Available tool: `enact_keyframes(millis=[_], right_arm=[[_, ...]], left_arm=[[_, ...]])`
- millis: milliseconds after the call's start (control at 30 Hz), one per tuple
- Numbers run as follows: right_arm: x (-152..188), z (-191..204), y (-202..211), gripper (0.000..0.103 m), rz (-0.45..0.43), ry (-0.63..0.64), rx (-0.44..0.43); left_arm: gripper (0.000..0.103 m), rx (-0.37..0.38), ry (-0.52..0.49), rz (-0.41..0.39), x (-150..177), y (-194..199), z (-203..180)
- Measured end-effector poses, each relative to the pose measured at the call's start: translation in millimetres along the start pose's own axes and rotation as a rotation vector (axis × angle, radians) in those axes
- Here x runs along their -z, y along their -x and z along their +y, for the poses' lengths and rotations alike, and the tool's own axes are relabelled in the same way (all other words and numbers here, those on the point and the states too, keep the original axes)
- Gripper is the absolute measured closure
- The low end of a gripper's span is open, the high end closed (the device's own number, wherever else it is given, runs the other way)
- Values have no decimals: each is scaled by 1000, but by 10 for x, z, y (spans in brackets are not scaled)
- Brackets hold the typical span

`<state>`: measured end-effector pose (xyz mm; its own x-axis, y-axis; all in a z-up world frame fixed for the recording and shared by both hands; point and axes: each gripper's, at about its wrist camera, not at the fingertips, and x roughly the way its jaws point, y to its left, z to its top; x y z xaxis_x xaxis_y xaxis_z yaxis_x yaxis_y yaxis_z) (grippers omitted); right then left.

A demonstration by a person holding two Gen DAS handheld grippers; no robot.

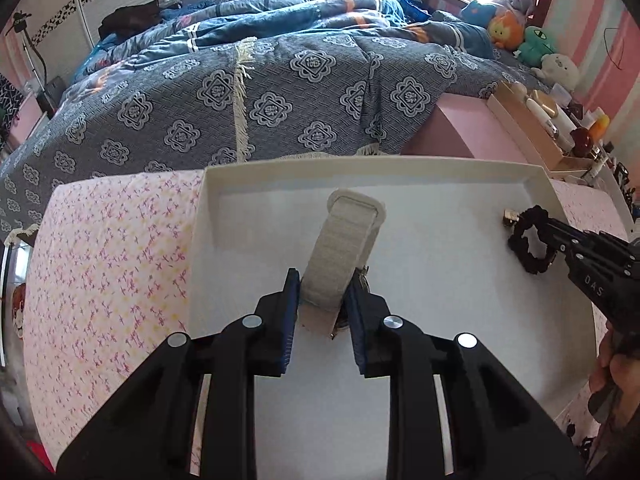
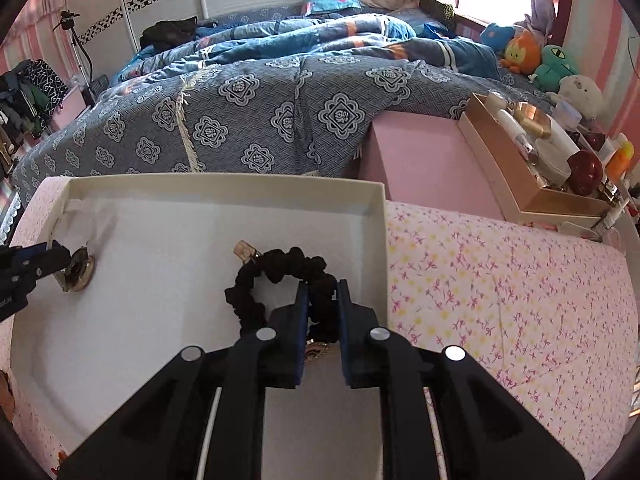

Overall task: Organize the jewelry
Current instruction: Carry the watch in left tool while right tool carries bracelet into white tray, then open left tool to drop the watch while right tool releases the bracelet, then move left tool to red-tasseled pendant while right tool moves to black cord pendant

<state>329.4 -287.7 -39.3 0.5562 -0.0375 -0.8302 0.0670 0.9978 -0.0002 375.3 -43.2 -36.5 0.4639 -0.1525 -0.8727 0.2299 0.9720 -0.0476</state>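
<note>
A watch with a cream woven strap point(image 1: 344, 236) stands on edge in the white tray point(image 1: 360, 168), and my left gripper point(image 1: 323, 286) is shut on its lower part. From the right wrist view the watch's round metal case point(image 2: 80, 270) shows at the tip of the left gripper point(image 2: 56, 262). A black scrunchie point(image 2: 280, 270) with a small gold charm point(image 2: 244, 249) lies near the right wall of the tray point(image 2: 224, 186). My right gripper point(image 2: 322, 300) is shut on its near side. The left wrist view also shows that scrunchie point(image 1: 517, 240) held by the right gripper point(image 1: 538, 225).
The tray sits on a pink flowered cloth point(image 2: 500, 300). Behind it are a pink box point(image 2: 424, 152) and a beige box of bottles and jars point(image 2: 532, 160). A bed with a blue patterned cover point(image 1: 260, 108) and plush toys point(image 2: 540, 58) fills the background. A hand point(image 1: 616, 376) holds the right gripper.
</note>
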Motion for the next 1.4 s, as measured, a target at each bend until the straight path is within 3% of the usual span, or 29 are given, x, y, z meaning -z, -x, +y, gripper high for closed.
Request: enact_keyframes(millis=[100, 200, 300, 367, 533, 700, 800, 1100, 1233, 1400], right_arm=[[-4, -3, -9, 74, 5, -5, -17], [-8, 4, 23, 69, 4, -12, -29], [-32, 12, 137, 52, -14, -18, -45], [-39, 10, 237, 50, -27, -21, -61], [24, -31, 647, 45, -46, -18, -61], [270, -94, 1217, 37, -59, -11, -53], [518, -129, 1577, 37, -69, -3, -60], [1285, -298, 2413, 35, -121, 1, -15], [1593, -366, 2611, 35, -155, -4, 21], [1900, -489, 2673, 35, -169, -46, 32]], left_arm=[[73, -21, 4, 5, 29, -39, 5], [72, -23, 6, 12, 40, -47, 9], [71, -43, -3, 0, 59, 24, 1], [67, -37, -1, 0, 86, 87, 27], [43, -28, -8, -58, 199, 419, 35], [25, -35, -39, -130, 485, 1015, -8], [17, -32, -34, -147, 721, 1333, 21], [14, -54, -41, -149, 1489, 2028, 78], [9, -94, -42, -175, 1796, 2248, 75], [7, -86, -32, -180, 2108, 2351, 97]])
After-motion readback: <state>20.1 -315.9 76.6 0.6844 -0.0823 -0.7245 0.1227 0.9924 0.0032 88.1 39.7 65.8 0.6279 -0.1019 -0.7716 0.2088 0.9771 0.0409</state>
